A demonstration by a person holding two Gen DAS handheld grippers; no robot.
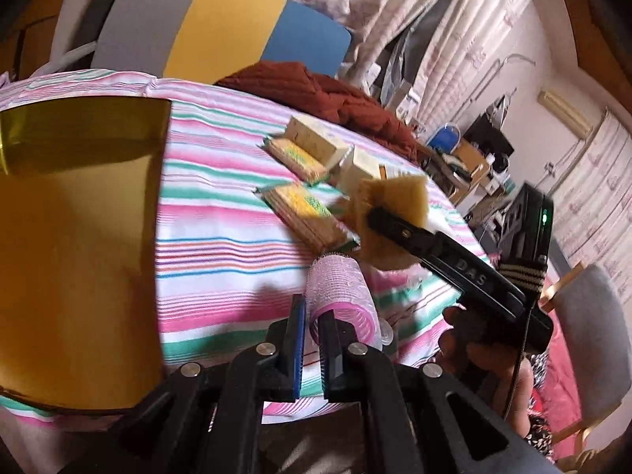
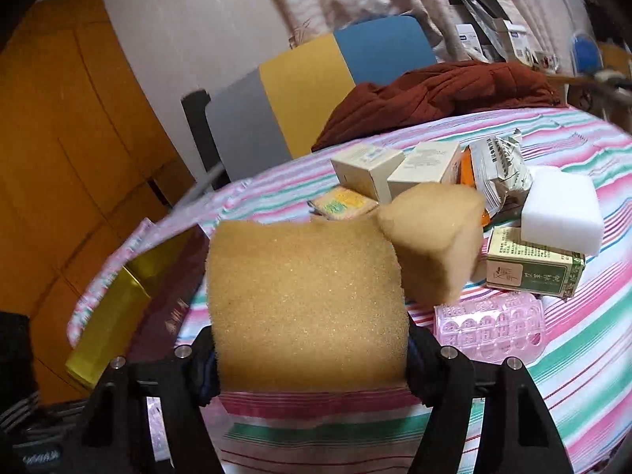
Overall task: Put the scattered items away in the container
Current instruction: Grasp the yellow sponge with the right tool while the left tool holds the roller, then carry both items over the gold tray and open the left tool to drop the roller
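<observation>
My left gripper point(image 1: 312, 331) is shut on a pink hair roller point(image 1: 339, 296) and holds it above the striped cloth, to the right of the gold box point(image 1: 79, 237). My right gripper point(image 2: 312, 347) is shut on a tan sponge point(image 2: 308, 304) whose far corner curls up; the sponge also shows in the left wrist view point(image 1: 391, 201), held above the biscuit packs point(image 1: 304, 213). The gold box shows at the left edge of the table in the right wrist view point(image 2: 106, 316). Scattered on the cloth are cream boxes point(image 2: 395, 170), a white foam block point(image 2: 561, 213) and a green tea box point(image 2: 529, 272).
A clear pink tray point(image 2: 489, 324) lies by my right gripper. A crumpled snack packet point(image 2: 497, 166) sits among the boxes. A rust-red jacket point(image 2: 434, 94) is heaped at the table's far edge. Chairs stand behind point(image 1: 221, 27) and to the right point(image 1: 592, 324).
</observation>
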